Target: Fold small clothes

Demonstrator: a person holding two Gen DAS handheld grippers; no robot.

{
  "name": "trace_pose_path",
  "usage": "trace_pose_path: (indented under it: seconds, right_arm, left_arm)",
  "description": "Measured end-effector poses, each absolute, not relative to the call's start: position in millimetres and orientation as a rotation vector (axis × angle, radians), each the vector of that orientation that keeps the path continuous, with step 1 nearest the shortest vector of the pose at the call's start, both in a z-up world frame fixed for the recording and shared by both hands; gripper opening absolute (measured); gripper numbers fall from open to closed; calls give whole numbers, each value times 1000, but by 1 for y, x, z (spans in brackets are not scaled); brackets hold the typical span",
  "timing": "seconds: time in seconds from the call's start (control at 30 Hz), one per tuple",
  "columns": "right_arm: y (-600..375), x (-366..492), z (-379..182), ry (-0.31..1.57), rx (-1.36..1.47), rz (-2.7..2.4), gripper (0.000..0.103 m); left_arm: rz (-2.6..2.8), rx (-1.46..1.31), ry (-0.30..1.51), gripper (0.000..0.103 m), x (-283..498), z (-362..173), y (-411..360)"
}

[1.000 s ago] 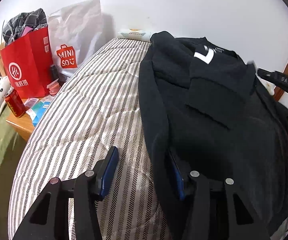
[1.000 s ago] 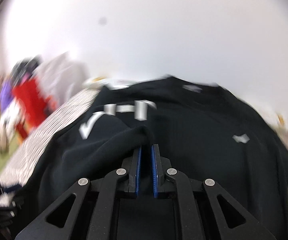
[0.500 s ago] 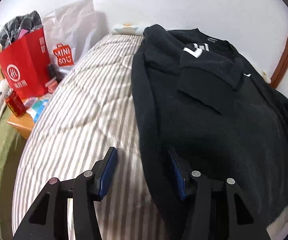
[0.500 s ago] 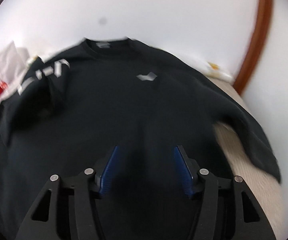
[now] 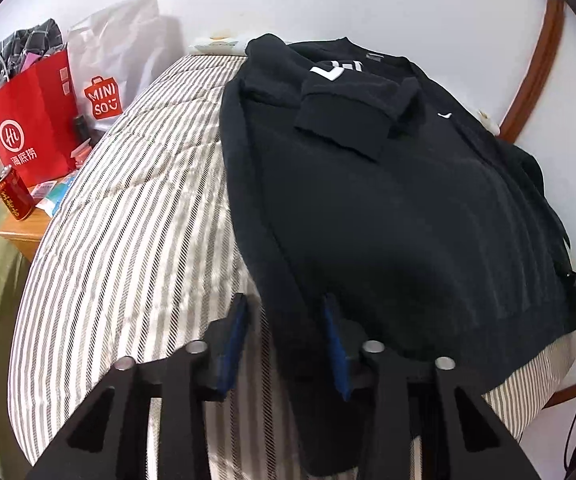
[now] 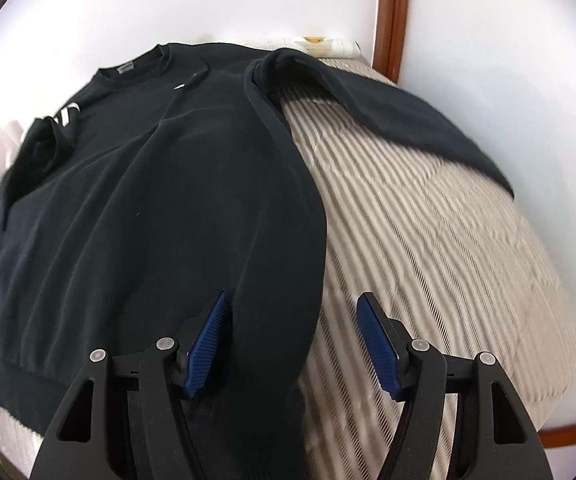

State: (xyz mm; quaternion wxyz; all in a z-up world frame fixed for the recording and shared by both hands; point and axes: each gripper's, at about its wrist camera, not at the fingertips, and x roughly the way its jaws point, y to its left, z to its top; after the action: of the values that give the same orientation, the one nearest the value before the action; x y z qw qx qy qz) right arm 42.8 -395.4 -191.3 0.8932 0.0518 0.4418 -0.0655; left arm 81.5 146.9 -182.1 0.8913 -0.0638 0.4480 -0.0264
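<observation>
On the striped quilted bed (image 5: 136, 208) lies a black long-sleeved sweatshirt (image 5: 387, 208), one sleeve folded across its chest. Left hand-held gripper (image 5: 286, 344) is closing around its lower corner; right hand-held gripper (image 6: 293, 344) is opening, the other hem corner between its jaws.
</observation>
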Motion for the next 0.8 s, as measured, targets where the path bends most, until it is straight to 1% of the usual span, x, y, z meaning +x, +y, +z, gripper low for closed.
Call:
trace_pose_path:
  seconds: [0.07,0.1,0.13,0.17,0.43,0.6,0.67,0.73,0.77,0.8]
  right_arm:
    - [-394,36,-195,897,113,-126,59]
    - [-393,33,-195,875,115,-104,44]
    - [-391,32,-195,862,124,-84,20]
    - [-387,31,-192,862,143,-51,9]
    - [-377,6,-180,845,132,-43,6]
    - [-369,2,-180,854,85,-43,6]
    - [-368,7,-180,857,66,-55,8]
    - [-365,14,-177,878,34,-80,14]
    - [-363,18,-174,880,15,-91,16]
    - [-361,20,-170,876,-6,-107,21]
  left_arm:
    - [-24,-129,915,21,78,-183,146]
    - [-26,-132,915,12,78,-183,146]
    - [-42,-154,922,9,77,-183,146]
    - [-34,-169,923,8,77,-182,148]
    - [-19,-254,925,6,57,-181,165]
    - [-19,-224,929,6,48,-184,162]
    - [-17,-213,932,6,50,-183,160]
    - [-14,-218,930,10,54,-179,161]
    - [-15,-212,927,11,56,-178,160]
    - [-10,-201,929,17,58,-177,160]
